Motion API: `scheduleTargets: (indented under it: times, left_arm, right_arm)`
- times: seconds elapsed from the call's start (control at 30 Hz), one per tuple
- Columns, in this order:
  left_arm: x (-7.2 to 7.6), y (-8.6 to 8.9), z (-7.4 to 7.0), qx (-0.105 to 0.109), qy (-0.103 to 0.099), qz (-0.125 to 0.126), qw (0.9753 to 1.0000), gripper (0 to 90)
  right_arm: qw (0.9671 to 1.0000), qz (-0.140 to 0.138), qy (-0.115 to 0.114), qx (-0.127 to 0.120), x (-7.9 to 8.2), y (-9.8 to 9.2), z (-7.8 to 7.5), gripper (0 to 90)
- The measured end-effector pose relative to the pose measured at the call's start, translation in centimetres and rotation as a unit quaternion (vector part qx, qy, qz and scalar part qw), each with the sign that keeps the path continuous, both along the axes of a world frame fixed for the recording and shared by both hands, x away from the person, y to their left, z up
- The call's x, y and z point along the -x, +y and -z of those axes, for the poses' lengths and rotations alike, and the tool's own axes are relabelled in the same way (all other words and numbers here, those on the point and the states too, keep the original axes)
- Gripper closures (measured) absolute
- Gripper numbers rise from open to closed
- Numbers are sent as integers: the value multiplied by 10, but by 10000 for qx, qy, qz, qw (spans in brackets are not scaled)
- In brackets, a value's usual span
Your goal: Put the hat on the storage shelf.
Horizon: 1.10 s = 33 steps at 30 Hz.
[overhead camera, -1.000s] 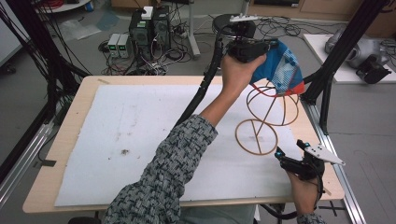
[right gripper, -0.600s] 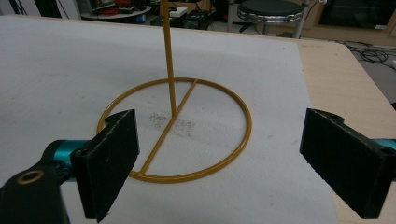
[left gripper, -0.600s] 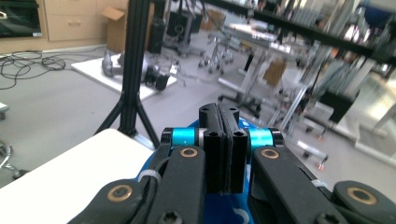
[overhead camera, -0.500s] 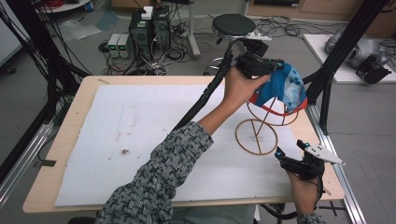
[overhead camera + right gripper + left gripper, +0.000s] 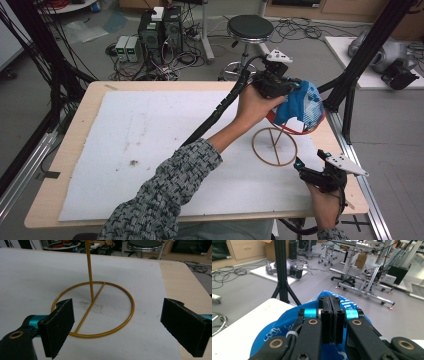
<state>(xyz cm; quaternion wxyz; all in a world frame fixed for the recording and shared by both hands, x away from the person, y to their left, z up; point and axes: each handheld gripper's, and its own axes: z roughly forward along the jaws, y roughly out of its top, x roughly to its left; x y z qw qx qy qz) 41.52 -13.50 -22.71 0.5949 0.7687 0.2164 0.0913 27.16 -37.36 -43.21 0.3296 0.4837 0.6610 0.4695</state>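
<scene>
Spreading across the wooden tabletop (image 5: 90,107) is a white mat (image 5: 150,150), dusted with a few dark crumbs. On the mat's right part stands a gold wire stand (image 5: 274,146): a flat ring base with a bar across it and a thin upright post, seen close in the right gripper view (image 5: 93,310). Above the stand's top, a blue cap with white print (image 5: 300,107) is held in the air near the tabletop's far right edge. The left gripper (image 5: 292,89) has its fingers pressed together on the cap's cloth, plain in the left gripper view (image 5: 331,320). The right gripper (image 5: 306,170) sits low by the near right corner, just beside the ring base, fingers (image 5: 60,327) spread wide and holding nothing.
</scene>
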Motion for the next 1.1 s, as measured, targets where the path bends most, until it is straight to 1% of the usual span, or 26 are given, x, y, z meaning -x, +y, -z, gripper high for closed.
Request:
scheduleTargets:
  times: [0.07,0.13,0.17,0.23,0.37,0.4,0.47,0.53,0.67,0.73,0.8,0.9,1.0,1.1]
  left_arm:
    - [1,-1,3,-32,-23,20,10000,881]
    - [2,-2,6,-81,-63,31,9999,878]
    - [2,-2,7,-163,-116,24,9998,878]
    - [2,-3,9,-197,-146,14,9997,877]
    - [4,-3,12,-107,-176,63,9998,876]
    - [4,-2,12,-123,-208,55,9997,876]
    - [4,-2,13,-86,-193,22,9998,877]
    - [3,-1,13,-65,-232,-55,9997,876]
    - [2,1,13,-35,-250,-99,9996,877]
    - [2,1,14,-25,-224,-89,9997,877]
    - [4,2,15,-53,-245,-52,9997,877]
    - [7,2,16,-1,-263,11,9997,878]
    - [13,2,16,-18,-372,35,9993,878]
    - [14,3,15,33,-338,64,9994,878]
  right_arm:
    - [10000,3,50,-31,0,1,0,109]
    - [10000,-14,25,-9,0,1,0,109]
    - [10000,2,37,-17,0,1,0,109]
    - [10000,-4,37,-15,0,0,0,109]
    - [10000,-9,26,-5,0,0,0,109]
    - [10000,3,52,-43,0,0,1,109]
    - [10000,-10,46,-41,-1,0,1,109]
    - [10000,-11,35,-30,-1,0,1,109]
    - [10000,-24,52,-42,-1,0,1,109]
    - [10000,-23,61,-34,-1,0,1,109]
    - [10000,-30,61,-24,-1,0,1,109]
    - [10000,-31,78,-30,-1,0,1,109]
    - [9999,-31,89,-41,-1,0,1,109]
    - [10000,-34,82,-42,-1,1,1,109]
